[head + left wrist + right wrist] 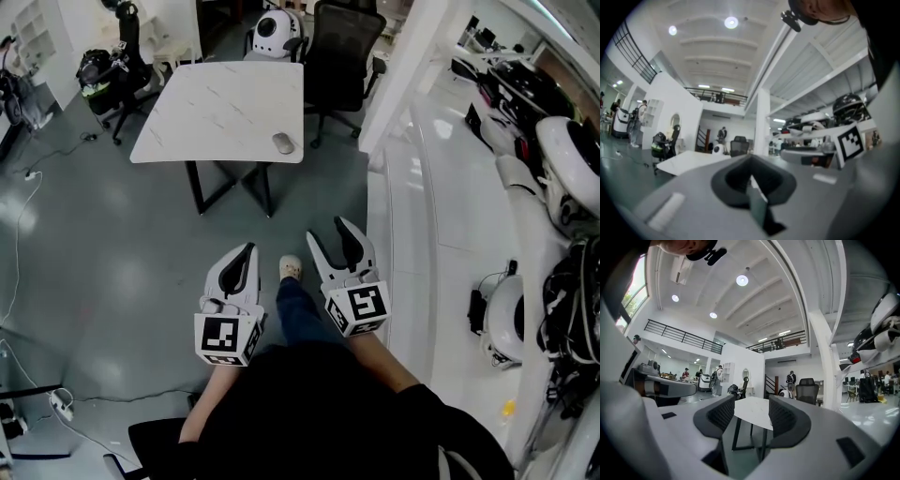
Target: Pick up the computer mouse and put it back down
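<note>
A grey computer mouse (283,143) lies near the right front corner of the white marble table (216,112), some way ahead of me across the floor. Both grippers are held level in front of my body, well short of the table. The left gripper (249,249) is shut with nothing in it; in its own view the dark pads (740,180) meet. The right gripper (326,231) is open and empty, and the table (752,411) shows between its two black pads (721,414). Neither gripper view shows the mouse.
A black office chair (342,47) and a round white robot (277,28) stand behind the table. A white pillar and a low counter (412,187) run along the right. Cables and a power strip (61,405) lie on the grey floor at left. My shoe (291,269) shows between the grippers.
</note>
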`<state>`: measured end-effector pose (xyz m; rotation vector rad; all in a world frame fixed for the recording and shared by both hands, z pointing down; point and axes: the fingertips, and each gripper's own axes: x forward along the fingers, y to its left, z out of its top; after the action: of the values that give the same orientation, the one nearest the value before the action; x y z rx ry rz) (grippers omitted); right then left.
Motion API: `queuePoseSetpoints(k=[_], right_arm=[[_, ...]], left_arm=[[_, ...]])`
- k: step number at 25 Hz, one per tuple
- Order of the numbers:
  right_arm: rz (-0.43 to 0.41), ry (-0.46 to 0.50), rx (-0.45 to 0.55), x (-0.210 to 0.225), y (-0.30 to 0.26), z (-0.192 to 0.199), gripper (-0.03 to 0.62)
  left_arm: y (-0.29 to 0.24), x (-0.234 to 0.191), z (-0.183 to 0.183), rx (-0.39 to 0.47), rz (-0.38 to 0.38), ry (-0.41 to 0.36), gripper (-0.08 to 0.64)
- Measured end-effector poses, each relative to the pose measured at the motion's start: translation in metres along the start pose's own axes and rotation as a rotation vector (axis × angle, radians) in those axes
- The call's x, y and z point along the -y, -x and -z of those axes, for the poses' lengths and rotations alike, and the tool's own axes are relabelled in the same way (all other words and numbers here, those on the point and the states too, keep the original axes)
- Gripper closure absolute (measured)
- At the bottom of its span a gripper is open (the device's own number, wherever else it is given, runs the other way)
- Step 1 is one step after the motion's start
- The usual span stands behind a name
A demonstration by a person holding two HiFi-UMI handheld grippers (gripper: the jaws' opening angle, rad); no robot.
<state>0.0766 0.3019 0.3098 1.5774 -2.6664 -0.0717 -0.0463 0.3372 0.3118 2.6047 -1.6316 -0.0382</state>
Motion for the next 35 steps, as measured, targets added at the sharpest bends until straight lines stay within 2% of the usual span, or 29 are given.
queuePoseSetpoints(k=[4, 9, 17, 24, 30, 35], right_arm=[[-0.005, 0.011, 0.002, 0.008, -0.028, 0.019, 0.378], [-0.006, -0.015, -0.041, 0.035, -0.073, 0.043, 0.374], [-0.037, -0.009, -0.103, 0.095, -0.176, 0.062, 0.368], [-0.059, -0.026, -0.188, 0.139, -0.26, 0.087, 0.364], [-0.106, -0.02, -0.244, 0.165, -0.317, 0.11, 0.364], [-0.148, 0.008, -0.282, 0.174, -0.35, 0.13, 0.363]], left_arm=[[-0.017, -0.017, 0.016, 0.014, -0.008, 0.002, 0.552], [-0.062, -0.039, 0.033, -0.012, -0.001, 0.023, 0.552], [-0.17, -0.087, 0.013, -0.016, -0.044, 0.012, 0.552], [-0.261, -0.126, 0.013, -0.021, -0.058, 0.022, 0.552], [-0.32, -0.157, 0.023, -0.05, -0.087, 0.034, 0.552], [-0.355, -0.177, 0.031, -0.067, -0.108, 0.012, 0.552]])
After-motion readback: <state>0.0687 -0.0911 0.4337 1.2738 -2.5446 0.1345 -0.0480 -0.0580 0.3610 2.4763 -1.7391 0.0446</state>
